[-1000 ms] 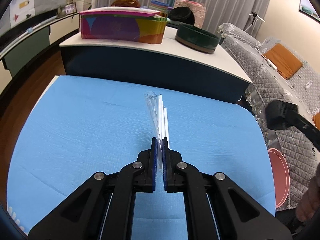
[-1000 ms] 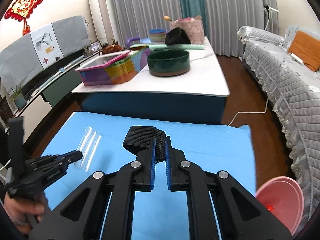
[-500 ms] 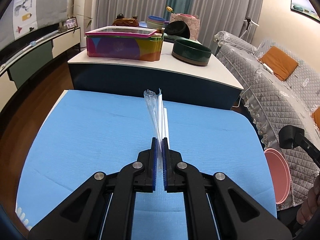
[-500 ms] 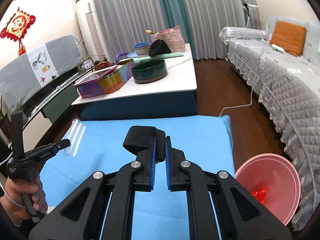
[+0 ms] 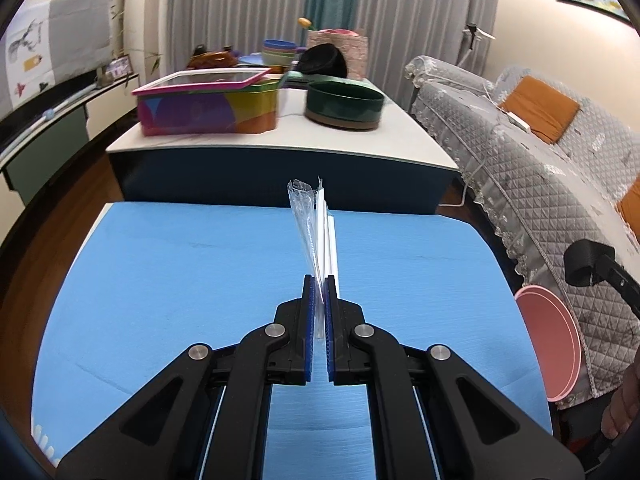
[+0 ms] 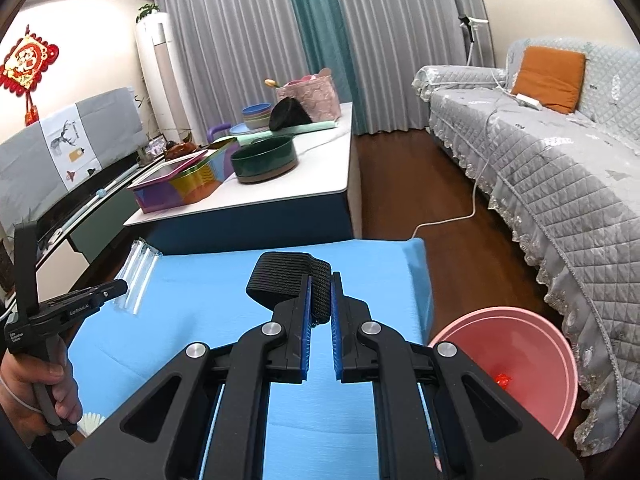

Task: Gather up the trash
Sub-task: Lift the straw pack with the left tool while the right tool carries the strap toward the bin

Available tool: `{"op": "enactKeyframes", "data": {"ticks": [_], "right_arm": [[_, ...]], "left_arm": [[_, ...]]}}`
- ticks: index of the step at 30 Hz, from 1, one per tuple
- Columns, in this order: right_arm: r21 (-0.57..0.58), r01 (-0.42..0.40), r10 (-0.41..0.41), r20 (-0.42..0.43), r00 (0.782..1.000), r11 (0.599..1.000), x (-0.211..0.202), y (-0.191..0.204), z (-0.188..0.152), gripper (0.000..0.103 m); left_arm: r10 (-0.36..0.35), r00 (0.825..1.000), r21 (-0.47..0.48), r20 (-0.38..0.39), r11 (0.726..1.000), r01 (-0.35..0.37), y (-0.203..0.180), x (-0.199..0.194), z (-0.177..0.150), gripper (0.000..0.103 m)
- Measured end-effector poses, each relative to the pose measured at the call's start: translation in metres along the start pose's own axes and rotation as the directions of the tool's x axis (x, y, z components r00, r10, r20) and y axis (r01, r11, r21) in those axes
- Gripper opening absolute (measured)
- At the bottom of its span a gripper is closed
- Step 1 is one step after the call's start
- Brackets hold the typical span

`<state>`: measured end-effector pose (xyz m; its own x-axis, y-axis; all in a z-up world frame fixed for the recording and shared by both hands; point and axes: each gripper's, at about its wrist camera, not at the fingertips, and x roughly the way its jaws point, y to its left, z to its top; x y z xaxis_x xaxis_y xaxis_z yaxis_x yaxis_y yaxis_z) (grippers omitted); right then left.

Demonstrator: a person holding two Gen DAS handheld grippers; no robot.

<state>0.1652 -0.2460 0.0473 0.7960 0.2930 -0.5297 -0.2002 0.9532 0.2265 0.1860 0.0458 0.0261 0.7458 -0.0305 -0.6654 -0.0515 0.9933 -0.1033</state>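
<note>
Left gripper [image 5: 319, 280]: blue pads pressed onto a clear plastic straw wrapper [image 5: 314, 232]; seen small at the left edge of the right wrist view [image 6: 120, 286], with the person's hand [image 6: 36, 388] on its handle, partly cut off by the frame
Straw wrapper: stands edge-on from the pads, raised over the blue mat [image 5: 180, 272]; white strips show inside it, though whether they are straws or folded plastic is hard to make out; its top end is crumpled; in the right wrist view [image 6: 138, 276] its lower end is hidden behind the left gripper's tip
Blue mat: covers the near table; its front part is hidden under the gripper arms in both views
Right gripper [image 6: 320, 292]: pads pinching a black ribbed strap [image 6: 288, 280]; the strap curls up and to the left of the pads, clear of the mat; the clamped part is mostly hidden between the fingers; in the left wrist view only the strap [image 5: 582, 262] and a bit of black arm show at the right edge
Pink basin [image 6: 532, 340]: on the floor just right of the mat, beside the quilted sofa [image 6: 560, 168]; a small red scrap [image 6: 503, 380] lies inside, too small to identify; its near rim is cut by the right finger arm
</note>
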Motion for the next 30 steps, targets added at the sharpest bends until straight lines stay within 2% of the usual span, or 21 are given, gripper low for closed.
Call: {"op": "enactKeyframes", "data": {"ticks": [15, 23, 30], "right_arm": [[0.047, 0.069, -0.071, 0.033, 0.997, 0.996, -0.024, -0.042, 0.001, 0.009], [0.099, 0.134, -0.138, 0.033, 0.990, 0.986, -0.037, -0.069, 0.000, 0.009], [0.123, 0.176, -0.182, 0.044, 0.982, 0.977, -0.050, -0.090, -0.004, 0.009]], "left_arm": [[-0.062, 0.998, 0.097, 0.017, 0.993, 0.060, -0.063, 0.001, -0.001, 0.005], [-0.132, 0.991, 0.133, 0.023, 0.983, 0.127, -0.094, -0.002, -0.004, 0.005], [-0.214, 0.976, 0.179, 0.025, 0.962, 0.206, -0.134, -0.007, -0.010, 0.005]]}}
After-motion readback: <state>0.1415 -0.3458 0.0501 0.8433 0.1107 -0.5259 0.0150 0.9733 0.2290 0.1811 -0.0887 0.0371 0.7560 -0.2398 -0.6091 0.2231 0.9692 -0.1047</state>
